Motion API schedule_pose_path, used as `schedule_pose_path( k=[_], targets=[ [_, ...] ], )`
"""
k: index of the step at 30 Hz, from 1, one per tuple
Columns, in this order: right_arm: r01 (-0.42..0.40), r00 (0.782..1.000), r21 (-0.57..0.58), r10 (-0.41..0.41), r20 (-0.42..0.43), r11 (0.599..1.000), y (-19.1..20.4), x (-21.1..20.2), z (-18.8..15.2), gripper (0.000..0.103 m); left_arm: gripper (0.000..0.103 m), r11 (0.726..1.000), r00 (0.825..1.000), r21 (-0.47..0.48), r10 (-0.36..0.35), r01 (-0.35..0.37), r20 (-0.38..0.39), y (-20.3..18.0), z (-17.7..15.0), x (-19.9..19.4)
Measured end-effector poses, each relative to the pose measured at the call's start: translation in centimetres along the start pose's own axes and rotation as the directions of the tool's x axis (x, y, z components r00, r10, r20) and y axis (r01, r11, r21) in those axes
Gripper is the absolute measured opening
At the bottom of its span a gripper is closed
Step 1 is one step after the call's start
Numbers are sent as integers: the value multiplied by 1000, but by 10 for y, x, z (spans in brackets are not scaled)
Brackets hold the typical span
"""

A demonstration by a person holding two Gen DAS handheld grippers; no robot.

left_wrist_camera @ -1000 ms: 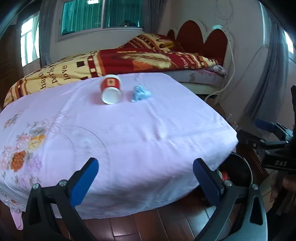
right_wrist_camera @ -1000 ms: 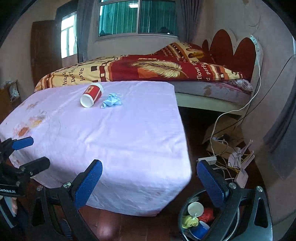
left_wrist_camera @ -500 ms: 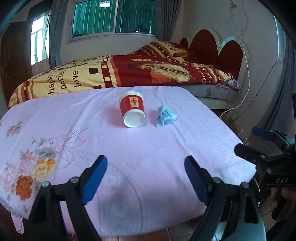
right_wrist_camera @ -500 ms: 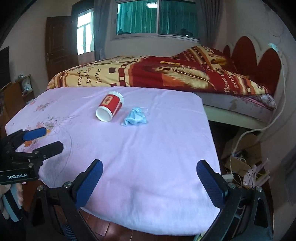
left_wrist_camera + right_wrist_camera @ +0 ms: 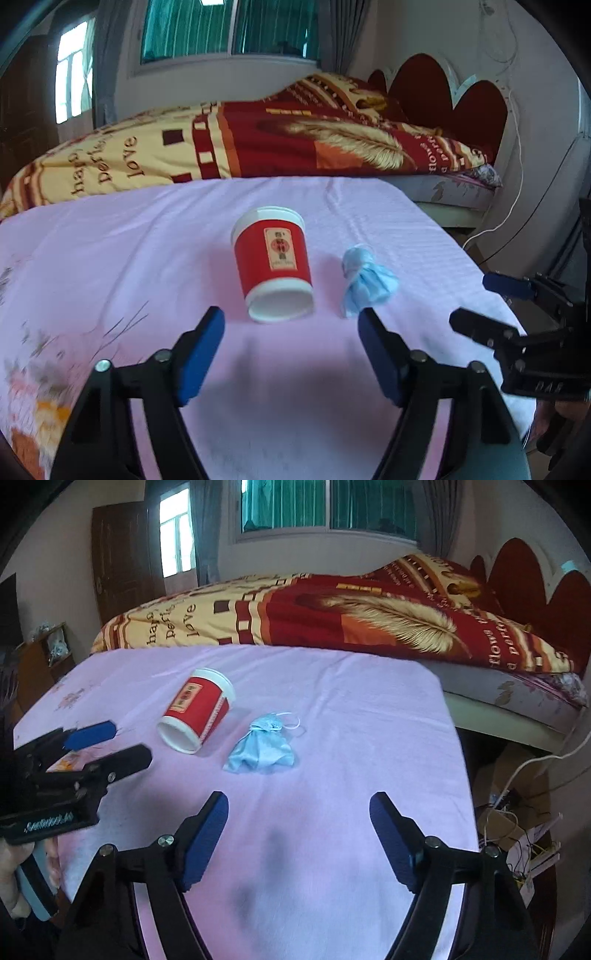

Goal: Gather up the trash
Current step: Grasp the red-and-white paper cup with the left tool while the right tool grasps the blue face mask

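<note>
Red paper cup (image 5: 275, 264) on its side, crumpled blue mask (image 5: 365, 282) beside; both claws empty, closing.

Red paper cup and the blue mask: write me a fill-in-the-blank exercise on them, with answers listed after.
1. The red paper cup lies on its ____.
2. The crumpled mask is ____ in colour.
3. Both rest on a ____ cloth.
4. The left gripper, jaws closing, holds ____.

Answers: side; blue; pink; nothing

Bare pink cloth (image 5: 295, 369) up to the cup (image 5: 273, 262), seemingly unobstructed.
</note>
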State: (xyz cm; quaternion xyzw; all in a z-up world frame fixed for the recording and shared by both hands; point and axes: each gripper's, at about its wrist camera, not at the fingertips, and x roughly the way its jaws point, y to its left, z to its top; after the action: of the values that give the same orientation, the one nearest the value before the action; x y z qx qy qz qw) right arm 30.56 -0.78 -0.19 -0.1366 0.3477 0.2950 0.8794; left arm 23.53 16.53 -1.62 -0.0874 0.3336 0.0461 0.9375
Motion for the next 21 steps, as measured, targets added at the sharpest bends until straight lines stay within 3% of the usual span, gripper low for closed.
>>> schedule_pose_path(
  k=[6, 10, 11, 17, 21],
  targets=[
    [-28, 999, -52, 26, -46, 998, 1, 36, 9, 76, 74, 1000, 998, -19, -26, 25, -64, 3, 15, 38],
    [-56, 996, -55, 52, -70, 997, 4, 51, 12, 76, 61, 999, 991, -25, -36, 33, -128, 9, 22, 65],
    [-63, 995, -62, 58, -76, 996, 7, 53, 13, 76, 60, 998, 989, -42, -58, 53, -133, 13, 22, 66],
    [-99, 992, -71, 93, -83, 993, 21, 62, 26, 76, 59, 1000, 993, -24, -6, 3, -121, 38, 17, 51],
    [-81, 992, -45, 76, -104, 996, 27, 77, 38, 76, 59, 999, 993, -46, 24, -30, -117, 58, 17, 48]
  ],
)
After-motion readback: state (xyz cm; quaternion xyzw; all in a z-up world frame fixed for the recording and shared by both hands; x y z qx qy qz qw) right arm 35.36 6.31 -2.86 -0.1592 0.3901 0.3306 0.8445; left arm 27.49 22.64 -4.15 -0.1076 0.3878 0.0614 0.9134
